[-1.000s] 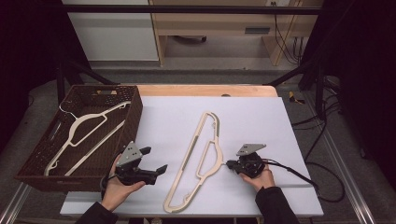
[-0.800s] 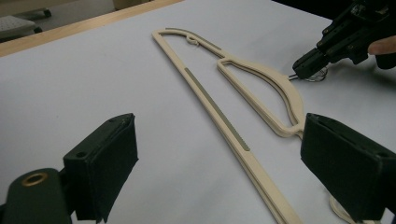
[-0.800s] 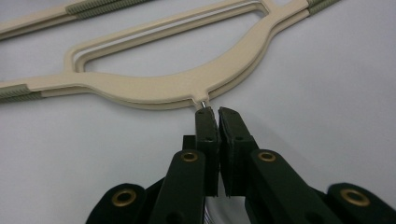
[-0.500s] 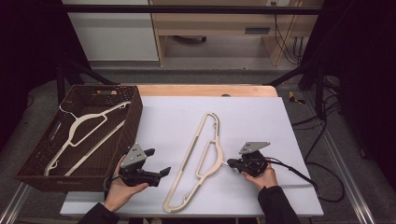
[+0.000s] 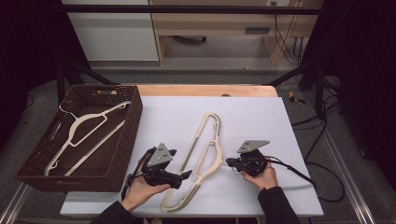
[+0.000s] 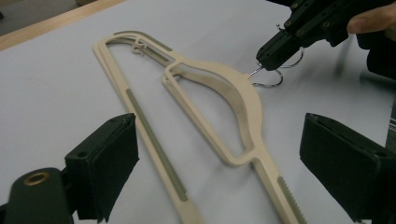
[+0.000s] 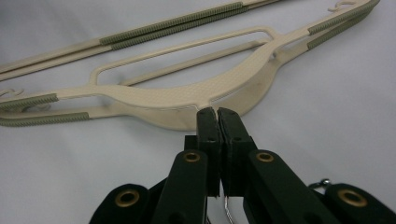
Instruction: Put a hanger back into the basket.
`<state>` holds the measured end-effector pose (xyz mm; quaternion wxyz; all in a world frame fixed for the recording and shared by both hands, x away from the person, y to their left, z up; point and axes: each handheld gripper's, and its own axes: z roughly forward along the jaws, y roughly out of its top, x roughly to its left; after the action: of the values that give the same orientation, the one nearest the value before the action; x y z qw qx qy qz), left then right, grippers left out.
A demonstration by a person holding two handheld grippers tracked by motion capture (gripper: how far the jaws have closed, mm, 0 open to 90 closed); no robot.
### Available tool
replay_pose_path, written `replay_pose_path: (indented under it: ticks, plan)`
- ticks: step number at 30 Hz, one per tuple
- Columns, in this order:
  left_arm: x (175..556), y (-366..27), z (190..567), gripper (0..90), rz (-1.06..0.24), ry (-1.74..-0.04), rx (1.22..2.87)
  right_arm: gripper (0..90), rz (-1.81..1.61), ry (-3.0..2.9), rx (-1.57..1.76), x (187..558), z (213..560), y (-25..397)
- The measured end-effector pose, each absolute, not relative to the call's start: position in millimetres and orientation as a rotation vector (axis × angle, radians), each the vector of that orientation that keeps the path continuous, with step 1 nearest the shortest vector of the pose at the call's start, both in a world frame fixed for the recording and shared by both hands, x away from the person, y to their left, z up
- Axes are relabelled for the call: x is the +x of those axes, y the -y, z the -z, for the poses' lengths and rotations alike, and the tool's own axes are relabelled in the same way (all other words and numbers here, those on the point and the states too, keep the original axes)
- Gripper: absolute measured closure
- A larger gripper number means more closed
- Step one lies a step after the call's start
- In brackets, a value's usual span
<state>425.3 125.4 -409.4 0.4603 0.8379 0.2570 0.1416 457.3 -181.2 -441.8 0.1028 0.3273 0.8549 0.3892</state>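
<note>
Two hangers (image 5: 198, 158) stacked at table centre: your left gripper (image 5: 183, 176) has edged to their 7 o'clock end, jaws open, while your right gripper (image 5: 229, 162) stays clamped on the wire hook (image 6: 275, 74).

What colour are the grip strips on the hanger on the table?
Olive-grey, ribbed strips on the cream hanger; clearest in the right gripper view.
</note>
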Motion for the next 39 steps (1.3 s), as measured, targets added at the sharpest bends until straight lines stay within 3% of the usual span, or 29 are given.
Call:
replay_pose_path:
  ticks: [15, 27, 39]
  plan:
    - [440, -66, 436, 17.8, -0.287, -0.596, 2.168, 88.6, -1.154, -2.531, 0.963, 455, 437, 181]
    - [444, -43, 460, 37.3, -0.256, -0.585, 2.269, 88.6, -1.167, -2.529, 0.970, 454, 435, 181]
    - [447, -39, 464, 64.7, -0.219, -0.629, 2.298, 88.6, -1.167, -2.530, 0.957, 453, 433, 181]
